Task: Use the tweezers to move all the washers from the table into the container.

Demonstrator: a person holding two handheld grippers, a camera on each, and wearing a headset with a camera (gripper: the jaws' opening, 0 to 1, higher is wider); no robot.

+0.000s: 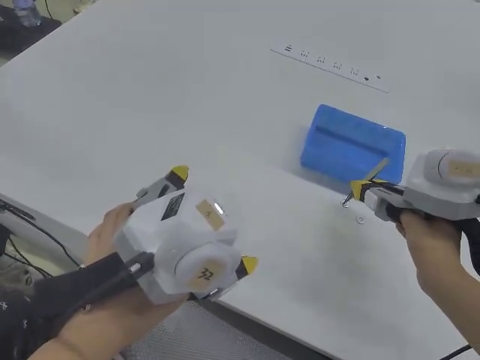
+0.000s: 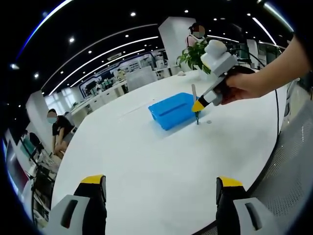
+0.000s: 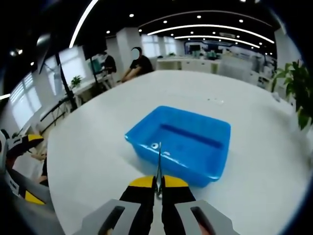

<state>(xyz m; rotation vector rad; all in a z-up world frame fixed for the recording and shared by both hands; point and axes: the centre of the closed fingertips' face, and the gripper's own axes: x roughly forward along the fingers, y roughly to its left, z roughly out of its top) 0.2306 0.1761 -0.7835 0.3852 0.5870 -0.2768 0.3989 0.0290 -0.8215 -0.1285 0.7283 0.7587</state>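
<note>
A blue container stands on the white table. My right gripper is just in front of it, shut on metal tweezers whose tips point down at the table. A small washer lies next to the tips. In the right gripper view the tweezers run up from the shut gripper toward the container, with a washer or two inside it. My left gripper is open and holds nothing, low at the near left; in its own view the gripper faces the container.
A row of several small items lies far across the table behind the container. The table's near edge runs under the left gripper. People sit at desks in the office behind, and a plant is at the right.
</note>
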